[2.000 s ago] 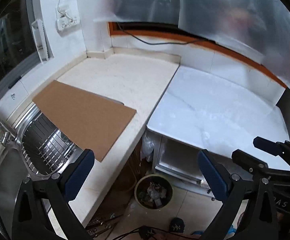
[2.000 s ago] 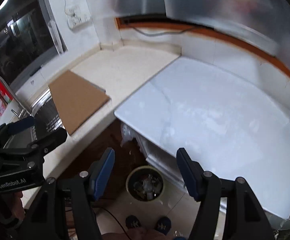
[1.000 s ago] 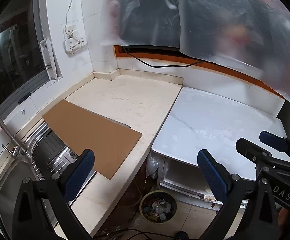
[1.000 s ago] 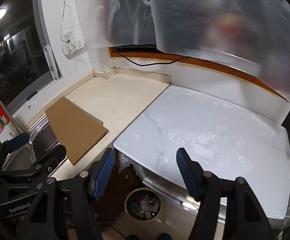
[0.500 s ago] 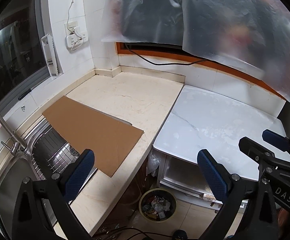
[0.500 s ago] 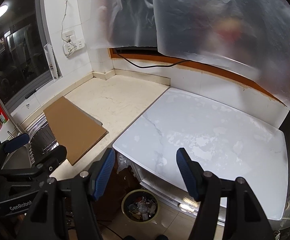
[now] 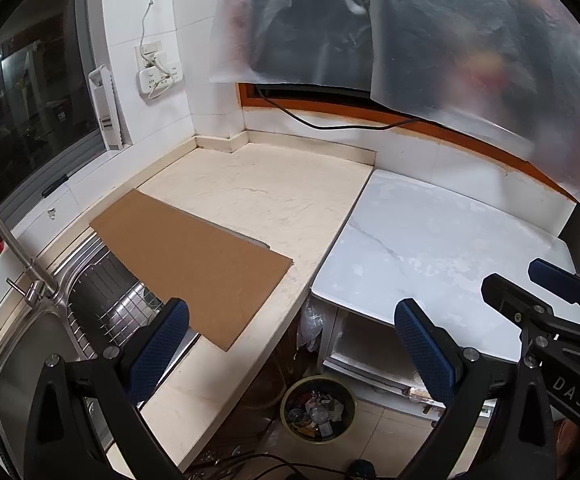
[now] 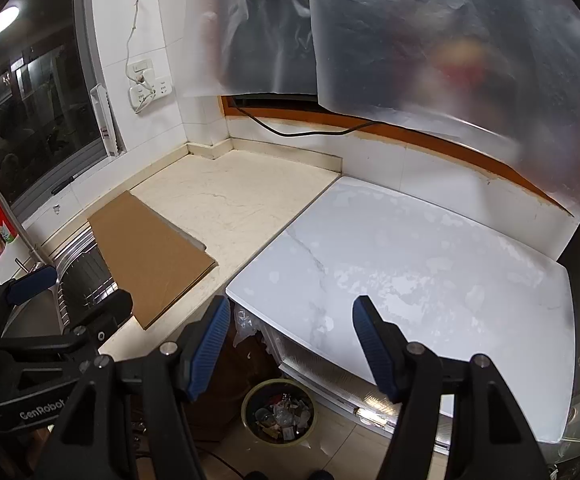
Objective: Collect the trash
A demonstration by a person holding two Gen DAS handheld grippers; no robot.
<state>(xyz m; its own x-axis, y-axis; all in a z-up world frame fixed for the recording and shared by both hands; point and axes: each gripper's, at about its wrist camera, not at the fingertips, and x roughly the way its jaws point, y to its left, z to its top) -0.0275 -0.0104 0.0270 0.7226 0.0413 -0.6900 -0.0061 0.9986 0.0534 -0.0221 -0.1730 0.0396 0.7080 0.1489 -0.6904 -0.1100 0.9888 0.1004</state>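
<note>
Both tongs are wide open and hold nothing: our left gripper (image 7: 290, 336) and our right gripper (image 8: 288, 342). At 9 o'clock we see the sink (image 7: 22, 364), half under a brown cardboard sheet (image 7: 194, 264). At 6 o'clock, on the floor, sits the trash bin (image 7: 317, 409), full of what may be wrappers.

cardboard sheet (image 7: 194, 264) lies centre-left of frame on the counter (image 7: 266, 196), its near end overhanging the sink (image 7: 102, 308) at lower left. marble slab (image 7: 441, 248) adjoins at right. trash bin (image 7: 317, 408) sits on the floor, bottom centre, below both.
</note>
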